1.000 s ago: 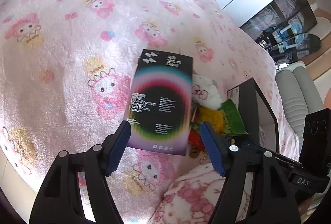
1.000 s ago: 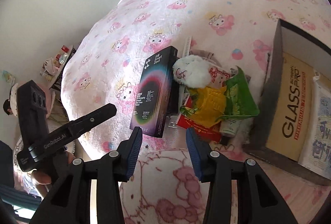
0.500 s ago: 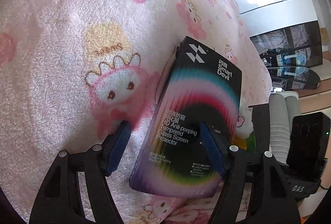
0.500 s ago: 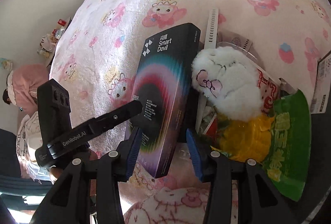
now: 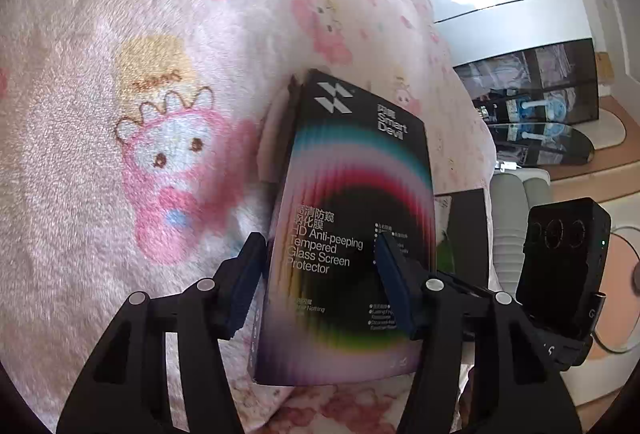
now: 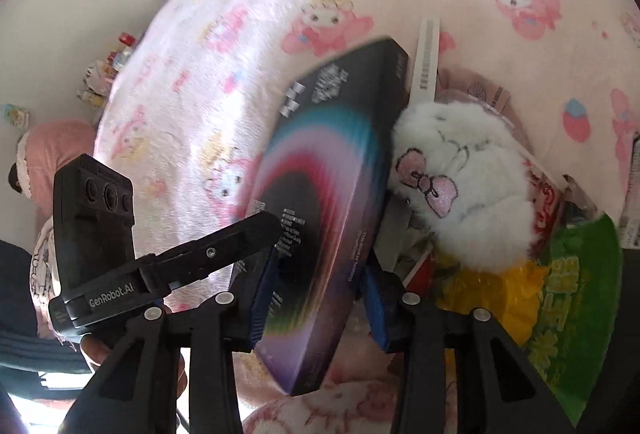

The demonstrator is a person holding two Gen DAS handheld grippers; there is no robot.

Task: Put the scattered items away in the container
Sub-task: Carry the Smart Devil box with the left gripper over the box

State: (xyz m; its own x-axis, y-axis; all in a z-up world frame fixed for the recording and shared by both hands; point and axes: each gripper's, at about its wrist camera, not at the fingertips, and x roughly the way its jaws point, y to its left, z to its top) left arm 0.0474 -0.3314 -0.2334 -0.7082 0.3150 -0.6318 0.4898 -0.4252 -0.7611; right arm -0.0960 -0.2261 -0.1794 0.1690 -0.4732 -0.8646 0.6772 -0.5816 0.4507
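both jaws just closing: left gripper (image 5: 320,266) and right gripper (image 6: 320,286) each clasp screen protector box (image 5: 352,201)

One black screen-protector box (image 6: 320,201), one white plush toy (image 6: 460,185), one green snack bag (image 6: 572,298) and one yellow packet (image 6: 488,294) are counted.

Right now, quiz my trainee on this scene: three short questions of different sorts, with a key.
1. True or false: the plush bears a pink bow.
2. The bag beside the plush is mostly: A blue, B green, C grey.
3. What product does the print on the box name?

Key: 1 true. 2 B. 3 An anti-peeping tempered glass screen protector.
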